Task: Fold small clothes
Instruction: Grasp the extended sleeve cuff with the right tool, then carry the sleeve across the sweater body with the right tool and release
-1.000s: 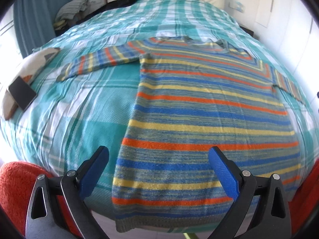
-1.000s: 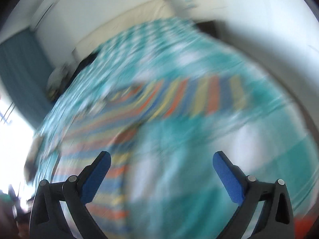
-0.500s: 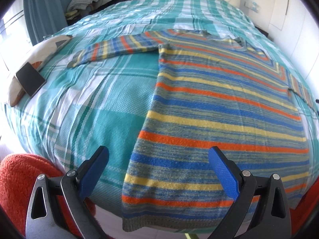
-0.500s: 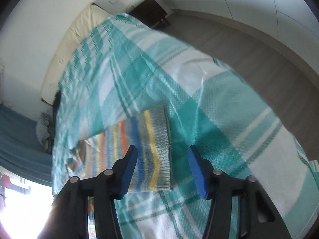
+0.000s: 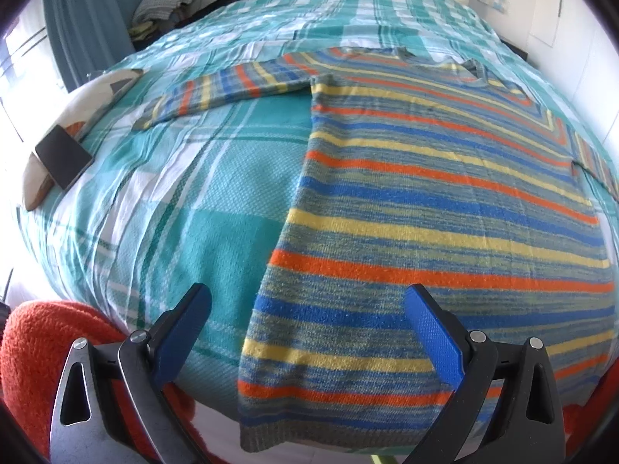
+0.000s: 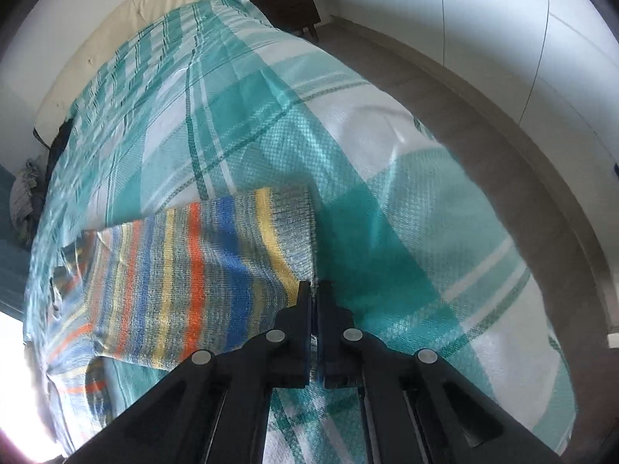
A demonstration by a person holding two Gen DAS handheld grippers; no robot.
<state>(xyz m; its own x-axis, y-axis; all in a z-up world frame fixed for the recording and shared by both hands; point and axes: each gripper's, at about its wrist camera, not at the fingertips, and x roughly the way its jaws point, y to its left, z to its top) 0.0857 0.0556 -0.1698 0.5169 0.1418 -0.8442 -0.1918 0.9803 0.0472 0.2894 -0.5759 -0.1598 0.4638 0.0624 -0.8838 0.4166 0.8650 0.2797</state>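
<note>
Closing since half a second ago, the right gripper (image 6: 314, 290) now pinches the striped sweater (image 5: 445, 208) sleeve cuff (image 6: 298, 228) on the bed (image 5: 216, 201); left gripper (image 5: 309, 313) hovers wide open, empty, above the hem.

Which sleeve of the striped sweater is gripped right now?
The right-hand sleeve: the right gripper is shut on its cuff. The other sleeve lies flat, untouched.

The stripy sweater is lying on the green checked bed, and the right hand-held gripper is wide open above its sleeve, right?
Not quite. The right wrist view shows the right hand-held gripper shut on the cuff of the stripy sweater, not open. The bed part is right.
</note>
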